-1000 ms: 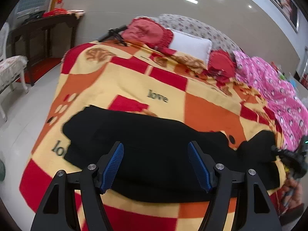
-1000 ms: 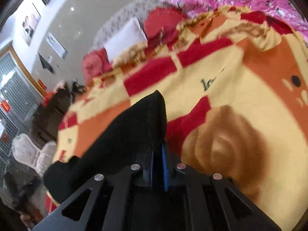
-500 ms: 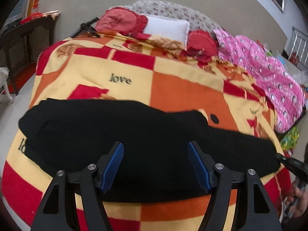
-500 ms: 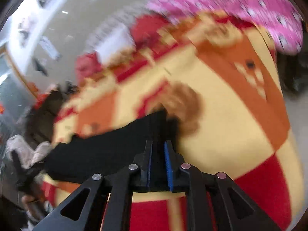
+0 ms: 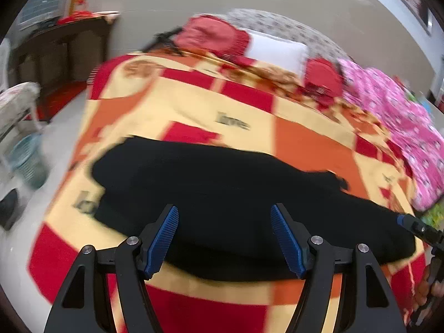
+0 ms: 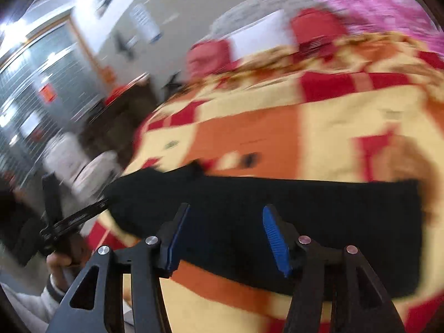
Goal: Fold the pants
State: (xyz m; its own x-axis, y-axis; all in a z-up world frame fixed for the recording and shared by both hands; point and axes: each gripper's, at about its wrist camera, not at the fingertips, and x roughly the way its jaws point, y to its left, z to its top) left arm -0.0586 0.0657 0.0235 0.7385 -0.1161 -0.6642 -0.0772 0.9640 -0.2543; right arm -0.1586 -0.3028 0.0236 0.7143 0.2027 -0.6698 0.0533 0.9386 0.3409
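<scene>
While a second ago the right claw [image 6: 226,236] was pinched tight on a raised fold of the black pants [image 5: 236,202], its jaws are now opening, already standing about half apart, with nothing between the blue pads [image 6: 274,237]. The cloth it held now lies flat on the blanket [image 5: 305,144], just ahead of and below its tips. Its view is badly blurred.

As before, the left claw [image 5: 224,236] stands wide open and grips nothing. The pants lie directly ahead of and below its fingers as a long dark band running from well off to its left to far on its right. A second ago the band looked shorter and bunched at its right end; now it is stretched out and flatter, with a small crumpled bump on its far edge, right of the claw.

At the far right of the left claw's view, the tip of the other claw sits near the right end of the pants; whether it touches them cannot be told. In the right claw's view, a hand [image 6: 62,252] at the far left holds the other tool, beside the left end of the pants.

Beyond the pants, past both claws, are red pillows [image 5: 211,34], a white pillow [image 5: 273,50] and a pink quilt [image 5: 399,116].
</scene>
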